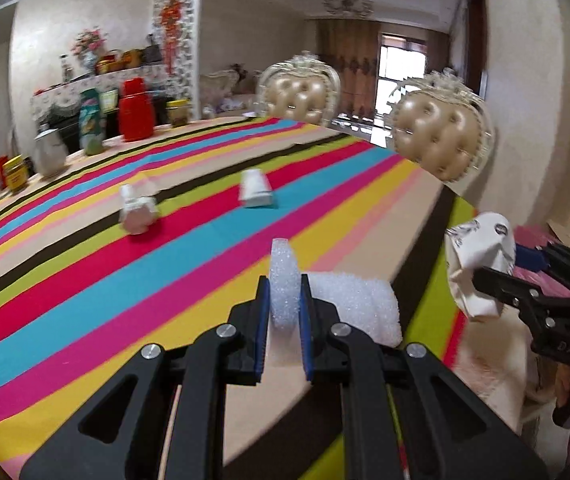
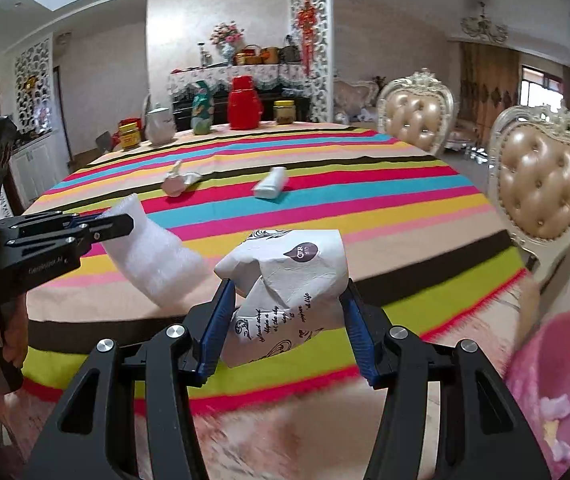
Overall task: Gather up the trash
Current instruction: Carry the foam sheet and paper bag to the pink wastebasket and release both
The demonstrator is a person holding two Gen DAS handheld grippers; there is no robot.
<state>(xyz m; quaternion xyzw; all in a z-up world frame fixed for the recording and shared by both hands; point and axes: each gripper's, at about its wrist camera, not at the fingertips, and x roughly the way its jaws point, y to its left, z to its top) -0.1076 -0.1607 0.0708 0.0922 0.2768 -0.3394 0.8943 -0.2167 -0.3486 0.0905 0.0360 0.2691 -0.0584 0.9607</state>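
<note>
**Both grippers loaded, held over the near table edge**

Left gripper (image 1: 285, 300): blue pads pinching a piece of white foam (image 1: 285, 280); jaws pressed in tight on it, foam squeezed thin between them, the rest bulging out toward 3 o'clock. In the right wrist view the same foam (image 2: 153, 260) hangs from the left gripper (image 2: 125, 226) at 9 o'clock, above the striped tablecloth (image 2: 325, 208).

Right gripper (image 2: 287, 300): jaws partly spread, clamped on a crumpled white paper cup (image 2: 293, 276) with dark print; both pads touch its sides. From the left wrist view the cup (image 1: 481, 252) sits at 3 o'clock, off the table edge.

A hand (image 2: 1, 332) grips the left tool's handle at 8 o'clock.

Still lying on the cloth, toward 12 o'clock, well apart from both grippers: a crumpled white scrap (image 2: 181, 182) and a small white carton (image 2: 271, 184) on its side.

Pink bin (image 2: 557, 380) at 4 o'clock in the right wrist view, bits of litter inside.

Far table edge: red thermos (image 2: 243, 102), white teapot (image 2: 159, 124), jars. Two tufted chairs (image 2: 545, 184) at 2 o'clock
</note>
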